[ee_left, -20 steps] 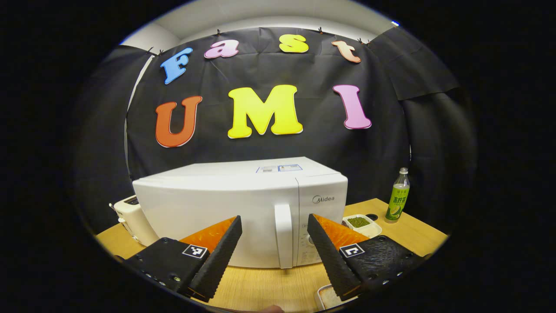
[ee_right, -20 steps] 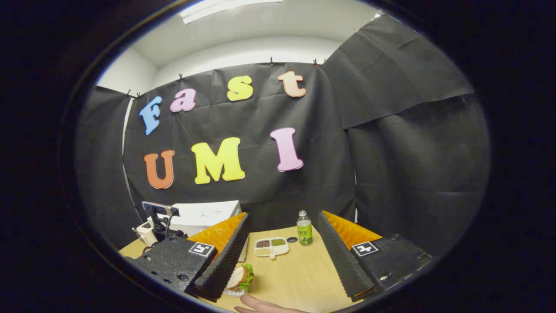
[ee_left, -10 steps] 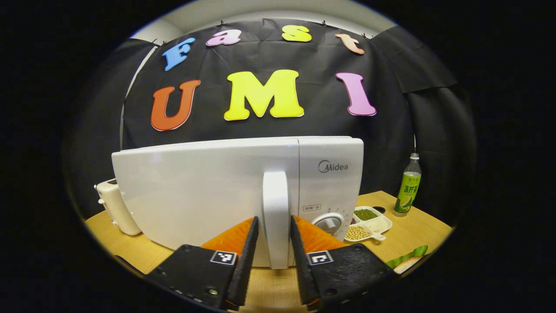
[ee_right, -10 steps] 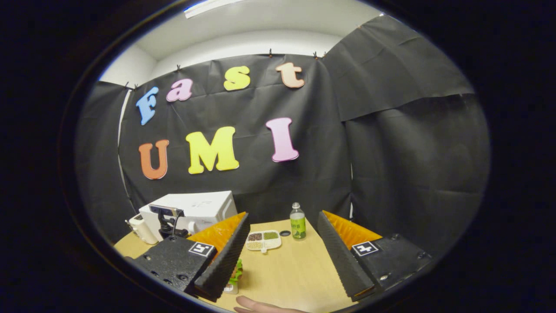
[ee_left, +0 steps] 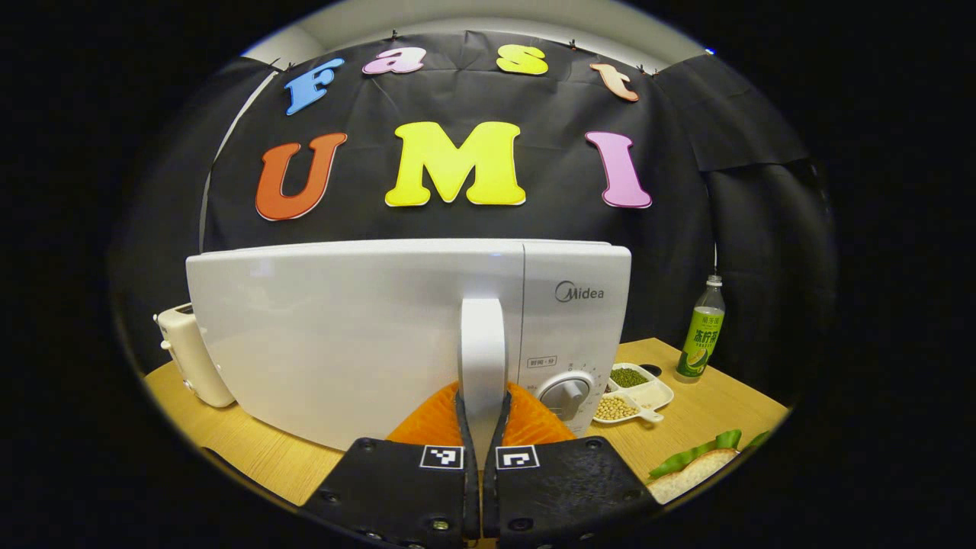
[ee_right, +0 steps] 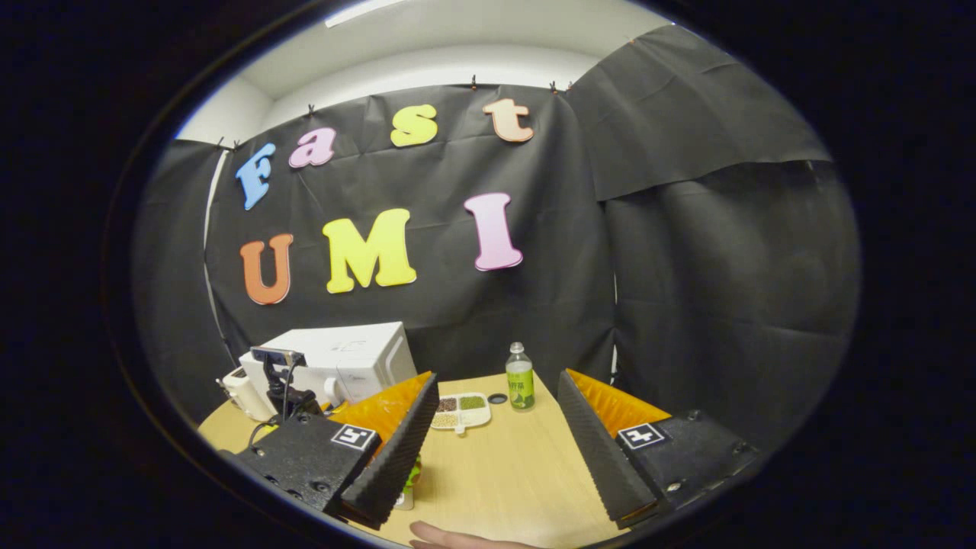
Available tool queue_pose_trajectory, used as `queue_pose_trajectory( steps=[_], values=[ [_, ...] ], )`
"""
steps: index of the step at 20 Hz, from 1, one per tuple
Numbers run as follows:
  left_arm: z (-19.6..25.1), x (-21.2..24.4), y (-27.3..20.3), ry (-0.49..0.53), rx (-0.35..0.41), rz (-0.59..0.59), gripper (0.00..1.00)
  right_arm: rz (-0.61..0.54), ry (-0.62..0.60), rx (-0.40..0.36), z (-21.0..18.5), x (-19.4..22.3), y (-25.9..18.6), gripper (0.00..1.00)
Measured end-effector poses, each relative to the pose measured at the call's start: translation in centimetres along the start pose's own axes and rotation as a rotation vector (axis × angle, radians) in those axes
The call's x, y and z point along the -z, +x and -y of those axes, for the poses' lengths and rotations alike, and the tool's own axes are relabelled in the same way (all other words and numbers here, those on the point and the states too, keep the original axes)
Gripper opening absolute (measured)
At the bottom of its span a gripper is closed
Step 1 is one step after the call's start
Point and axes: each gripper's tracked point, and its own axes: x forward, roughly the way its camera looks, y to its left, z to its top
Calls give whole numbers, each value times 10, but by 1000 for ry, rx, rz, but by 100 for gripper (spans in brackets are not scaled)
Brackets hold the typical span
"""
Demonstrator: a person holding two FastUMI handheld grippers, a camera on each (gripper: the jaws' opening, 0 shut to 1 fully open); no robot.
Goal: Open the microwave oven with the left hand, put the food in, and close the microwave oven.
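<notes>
The white microwave stands on the wooden table with its door flush against the body. My left gripper is shut on the lower part of the upright door handle, one finger on each side. A sandwich with green lettuce lies on the table at the lower right. In the right gripper view my right gripper hangs open over the table, holding nothing. The sandwich is mostly hidden behind its left finger. Farther off stands the microwave, with the left gripper's body in front of it.
A cream toaster sits left of the microwave. A divided dish of beans and a green bottle stand to its right, with a dark bottle cap by the dish. A hand shows at the bottom edge.
My left gripper moved in on the door handle and shut on it. The right gripper stayed open and tilted down slightly, with the table showing more.
</notes>
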Motion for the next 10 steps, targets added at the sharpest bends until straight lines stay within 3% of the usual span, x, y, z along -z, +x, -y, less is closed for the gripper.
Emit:
queue_pose_trajectory(
  steps=[1, 2, 3, 4, 7, 8, 10],
  values=[
    [-1, -1, -2, 7, 0, 3, 1, -3, 0, 3, 0, 1, 0, 92],
    [-1, 1, -10, 5, 0, 0, 1, -5, 2, 2, -1, 2, -1, 100],
    [-1, -1, -20, 7, 6, 29, 1, -8, 1, 1, -1, 4, -1, 100],
    [-2, 3, -31, 18, 20, 35, 0, -10, 0, 1, -2, 6, -2, 92],
    [-11, 7, -73, 0, 68, 83, 1, -15, 1, -1, -5, 10, -3, 92],
    [-13, 7, -84, 13, 94, 92, 1, -18, 6, -3, -8, 12, -3, 100],
    [-21, 10, -106, 30, 150, 123, 1, -7, -4, 0, -15, 14, -6, 100]
  ],
)
